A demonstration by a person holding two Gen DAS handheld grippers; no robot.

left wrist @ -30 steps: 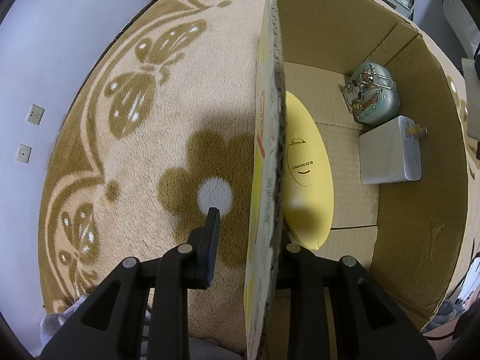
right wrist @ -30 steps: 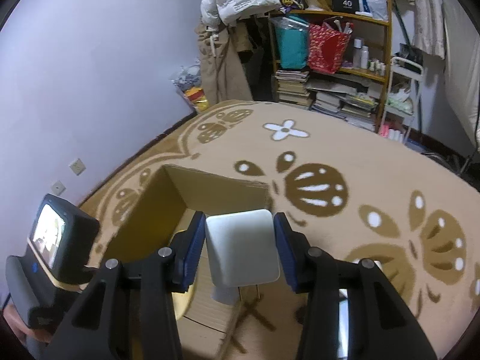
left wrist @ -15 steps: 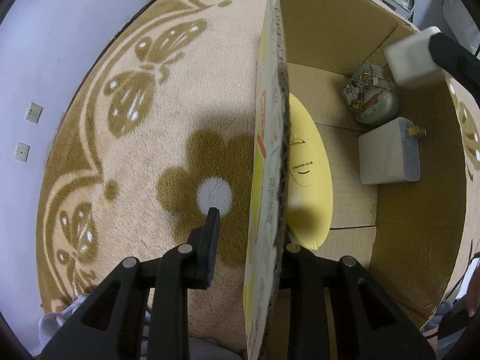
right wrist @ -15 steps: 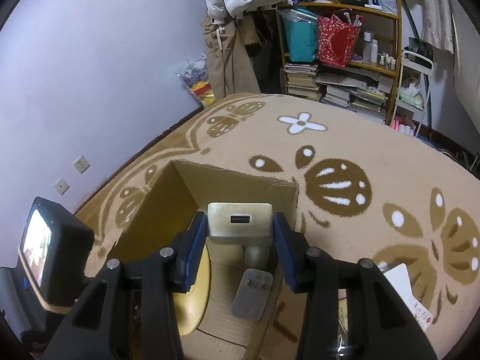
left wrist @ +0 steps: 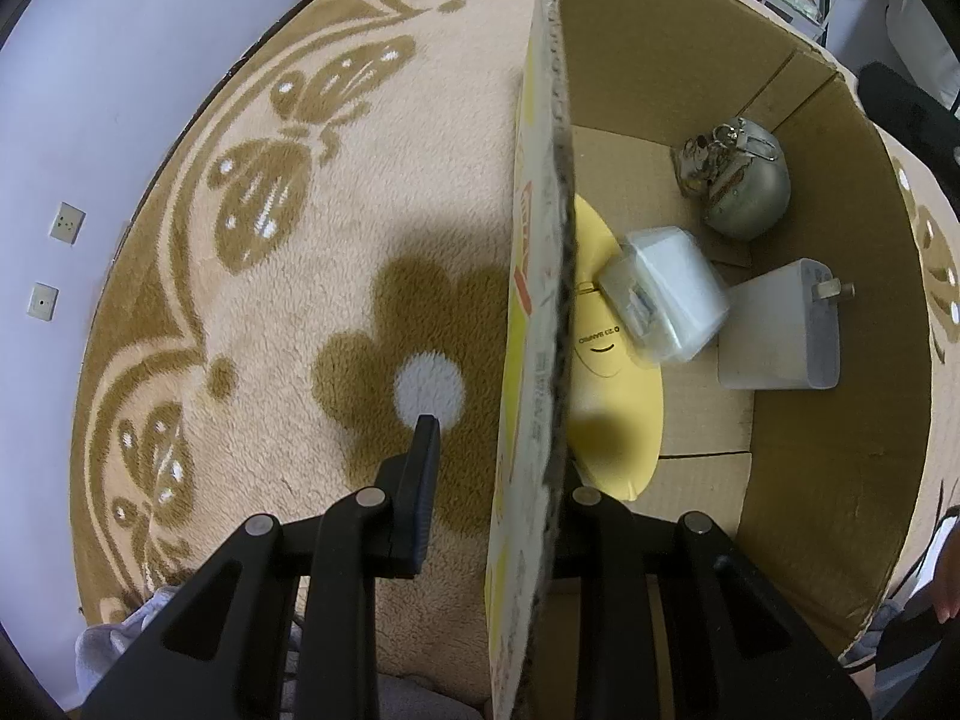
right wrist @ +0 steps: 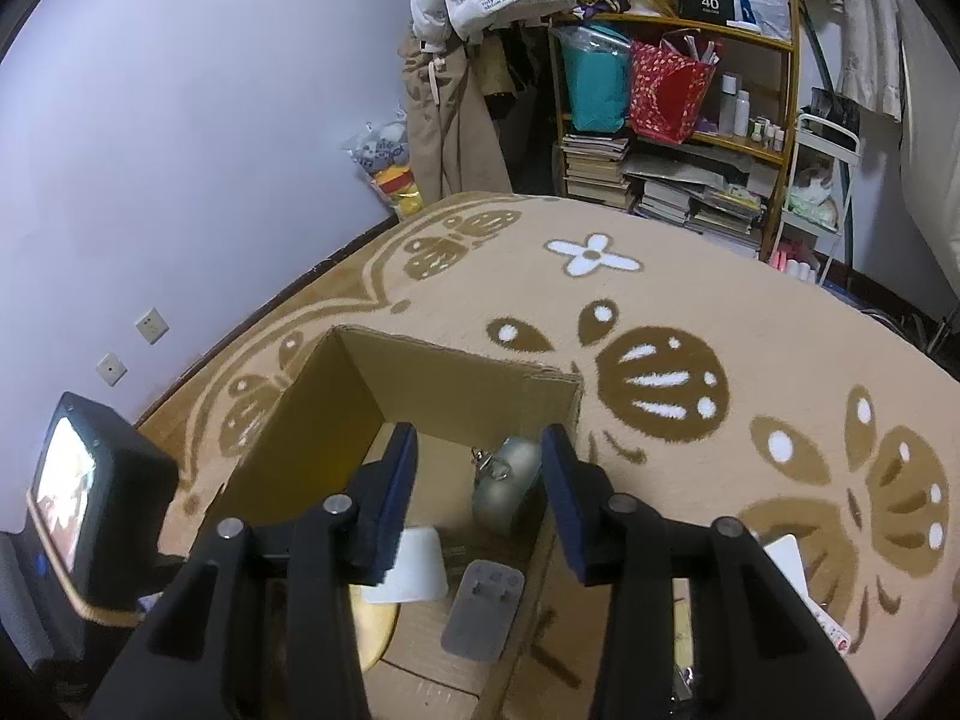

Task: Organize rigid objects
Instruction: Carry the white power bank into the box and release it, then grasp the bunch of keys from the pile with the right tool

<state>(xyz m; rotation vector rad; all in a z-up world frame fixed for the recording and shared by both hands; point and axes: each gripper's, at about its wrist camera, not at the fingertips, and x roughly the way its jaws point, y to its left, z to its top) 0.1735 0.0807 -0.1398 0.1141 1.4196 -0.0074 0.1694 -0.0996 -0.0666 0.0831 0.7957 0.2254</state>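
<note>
A white charger block (left wrist: 663,294) lies inside the cardboard box (left wrist: 660,60), tilted, its lower end resting on the yellow disc (left wrist: 612,408) that leans against the box's left wall and its other side just beside a second white adapter (left wrist: 780,336), which lies flat on the box floor with its metal prongs pointing toward the right wall. Toward the far corner of the box sits a round grey-green tin (left wrist: 747,192) with a cartoon tag and a metal ring on top. In the right wrist view the same block (right wrist: 414,564) shows pale below the left finger, with the adapter (right wrist: 483,609) and the tin (right wrist: 507,483) beyond it. The right claw (right wrist: 480,504) hangs above the box interior, released, its blue-padded fingers spread with nothing between them. The left claw (left wrist: 498,468) straddles the box's left wall, one finger outside over the carpet and the other inside by the disc; whether it presses the cardboard I cannot tell. The box stands on a beige carpet (right wrist: 720,300) with brown flower and butterfly patterns, and a cluttered shelf (right wrist: 678,138) stands against the far wall.
</note>
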